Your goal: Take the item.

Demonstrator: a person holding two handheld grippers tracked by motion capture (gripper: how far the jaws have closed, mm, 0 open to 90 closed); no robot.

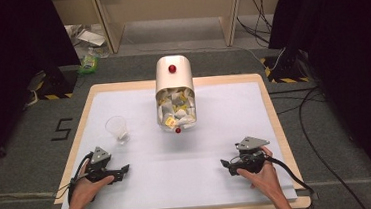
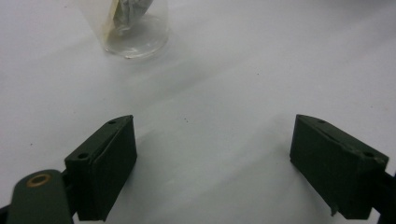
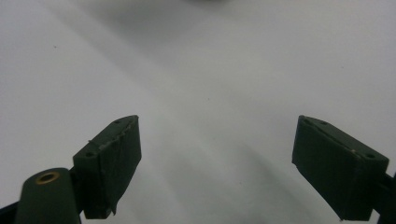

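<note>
Your left gripper point(image 1: 123, 168) sits low over the near-left part of the white table sheet point(image 1: 194, 179), and its jaws stand wide apart with bare sheet between them, as the left gripper view point(image 2: 212, 163) makes plain. The clear plastic cup point(image 1: 116, 128) stands upright on the sheet just beyond that gripper, a little further from you and slightly toward the middle of the table; in the left gripper view the cup point(image 2: 135, 28) appears ahead of the jaws and off to their left, near but not touching them. Something pale with a yellow edge lies inside it (what it is, the pictures are too blurred to tell).

Your right gripper point(image 1: 226, 163) rests over the near-right part of the sheet, well apart from the cup, with its tips pointing toward the middle of the table. Its jaws are spread wide too, and the right gripper view point(image 3: 217, 163) shows bare white sheet between them.

At the far middle of the table stands a cream-coloured bin point(image 1: 174, 93) with a red knob point(image 1: 172, 68) on top, tilted open toward you and full of small white and yellow packets point(image 1: 175, 110). It lies beyond the cup and to its right, between your two grippers but further away than either.
</note>
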